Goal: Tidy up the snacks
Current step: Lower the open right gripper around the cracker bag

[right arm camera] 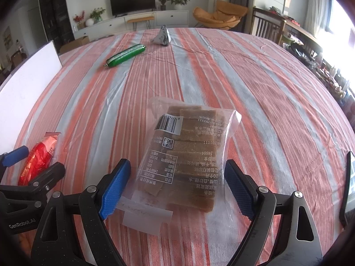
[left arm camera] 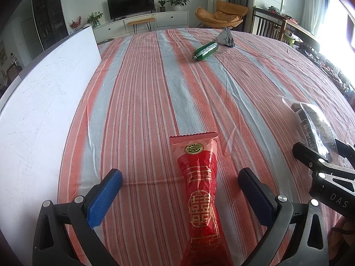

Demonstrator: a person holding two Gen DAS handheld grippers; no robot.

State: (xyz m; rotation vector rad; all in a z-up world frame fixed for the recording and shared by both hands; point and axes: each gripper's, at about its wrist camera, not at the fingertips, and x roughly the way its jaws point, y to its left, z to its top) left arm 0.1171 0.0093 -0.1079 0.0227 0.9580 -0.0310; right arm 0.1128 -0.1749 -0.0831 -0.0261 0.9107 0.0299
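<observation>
Four snacks lie on the striped cloth of the worktop [left arm camera: 144, 84], one of each kind, with one white board [left arm camera: 44, 102] along the left edge. Nearest the board, the left gripper [left arm camera: 180, 190] stands with its two blue pads wide apart on either side of the red packet [left arm camera: 200, 190], touching neither side of it. That packet is long and narrow, glossy red with gold double-happiness print, a round gold seal near its crimped far end, and it lies flat with its length running away from the camera. Farther back, toward the middle, the green sausage [left arm camera: 205, 51] lies slantwise, a slim tube with a clipped end, and just beside its far end stands the grey pyramid packet [left arm camera: 225, 37], printed in dark ink; whether the two touch cannot be told. To the right, the right gripper [right arm camera: 177, 188] also has its pads spread, straddling the near half of the clear bag [right arm camera: 188, 155] without pinching it. The bag holds stacked brown slabs and carries a barcode label, a printed table and a white strip at its near end. At the far right edge a dark flat device [right arm camera: 349, 188] shows partly
</observation>
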